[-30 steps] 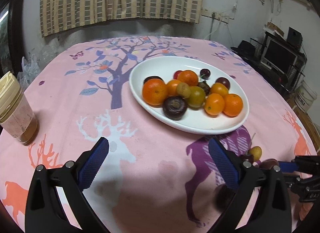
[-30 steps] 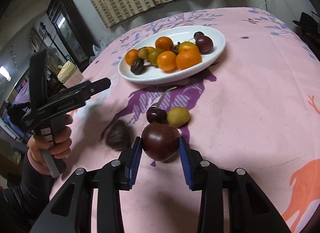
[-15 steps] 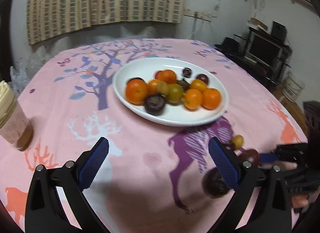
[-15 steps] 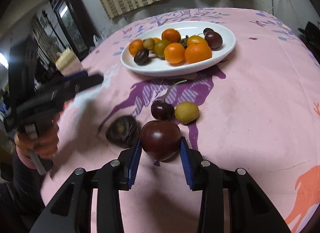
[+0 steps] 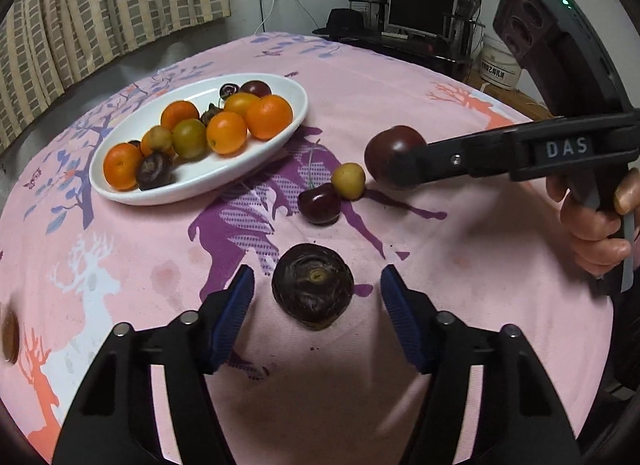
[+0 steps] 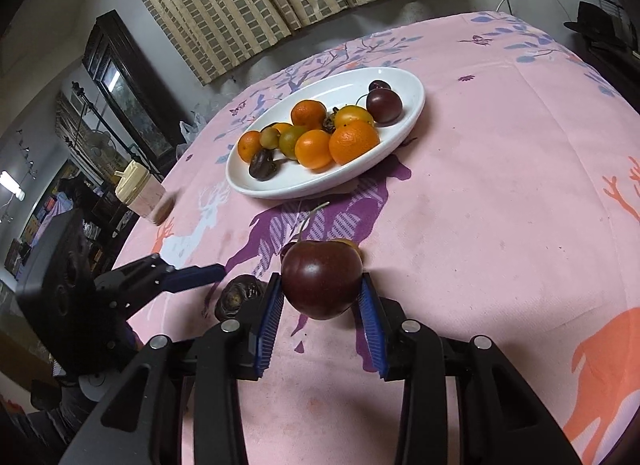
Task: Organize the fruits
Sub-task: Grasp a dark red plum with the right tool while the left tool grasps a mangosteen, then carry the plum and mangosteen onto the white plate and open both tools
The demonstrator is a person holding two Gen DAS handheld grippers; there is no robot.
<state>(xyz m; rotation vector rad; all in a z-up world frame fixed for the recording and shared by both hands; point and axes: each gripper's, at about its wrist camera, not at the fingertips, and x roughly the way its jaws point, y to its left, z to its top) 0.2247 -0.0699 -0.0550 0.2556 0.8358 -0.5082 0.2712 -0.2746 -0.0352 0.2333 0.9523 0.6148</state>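
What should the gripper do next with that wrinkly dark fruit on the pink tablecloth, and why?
Probably finish closing on it. The wrinkly dark fruit sits between the left gripper fingers, whose jaws are closing but show gaps on both sides, so nothing holds it yet. The right gripper already clamps a dark plum, and the white plate of fruit waits just beyond.

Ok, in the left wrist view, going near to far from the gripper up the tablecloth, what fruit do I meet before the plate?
Wrinkled dark brown fruit between the closing left gripper pads, untouched → glossy dark red cherry → small round yellow fruit → white oval plate of oranges.
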